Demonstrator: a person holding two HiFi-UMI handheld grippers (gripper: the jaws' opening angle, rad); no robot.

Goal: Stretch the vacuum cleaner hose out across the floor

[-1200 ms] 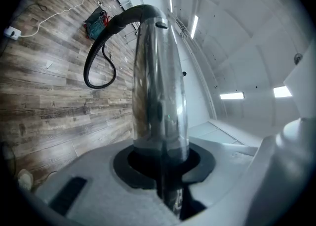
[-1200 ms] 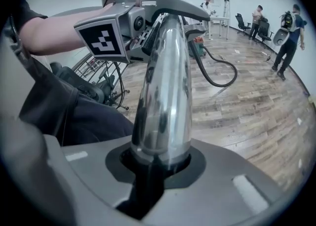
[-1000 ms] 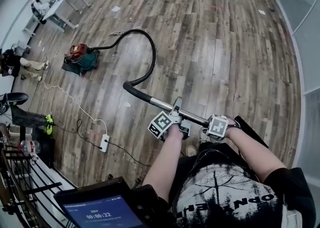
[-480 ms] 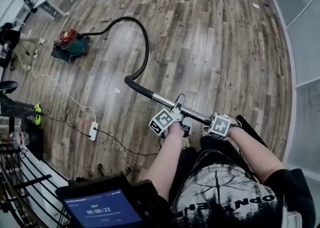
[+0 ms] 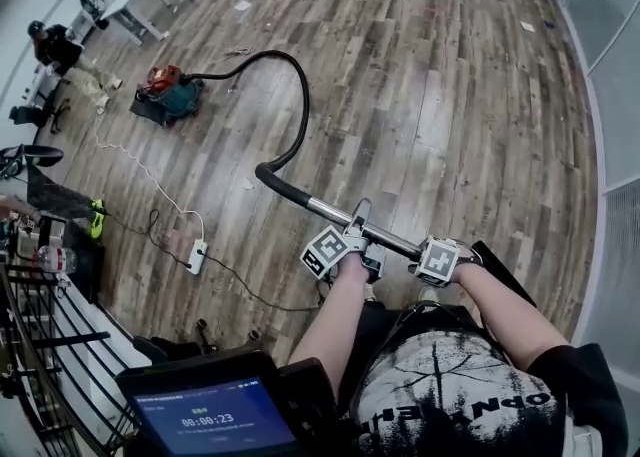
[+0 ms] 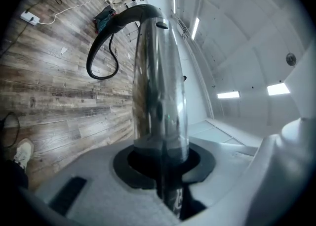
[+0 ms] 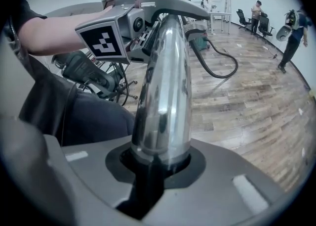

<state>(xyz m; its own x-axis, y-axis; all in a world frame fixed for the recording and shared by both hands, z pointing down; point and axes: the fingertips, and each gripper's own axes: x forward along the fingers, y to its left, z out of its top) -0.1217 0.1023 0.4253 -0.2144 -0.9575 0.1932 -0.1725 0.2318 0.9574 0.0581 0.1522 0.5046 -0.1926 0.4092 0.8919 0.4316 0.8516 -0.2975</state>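
Note:
The red and teal vacuum cleaner body (image 5: 170,100) sits on the wooden floor at the far left. Its black hose (image 5: 300,105) arcs away from the body, curves back toward me and joins the chrome wand (image 5: 335,213). My left gripper (image 5: 358,233) is shut on the wand, which runs up between its jaws (image 6: 160,116) in the left gripper view. Further down the wand, my right gripper (image 5: 428,253) is shut on it too (image 7: 165,101). The black floor head (image 5: 500,267) shows beside my right arm. The hose (image 7: 217,67) still lies in a loop.
A white power strip (image 5: 197,256) and its cables lie on the floor at the left. A metal rack (image 5: 40,345) and a tablet (image 5: 210,415) are close by at the lower left. People and desks stand at the far left (image 5: 60,50). Glass walls (image 5: 610,95) bound the right.
Both grippers have moved across the floor together with the wand still held. The head view has swung, so the vacuum body sits at a different spot. The hose loop looks much the same.

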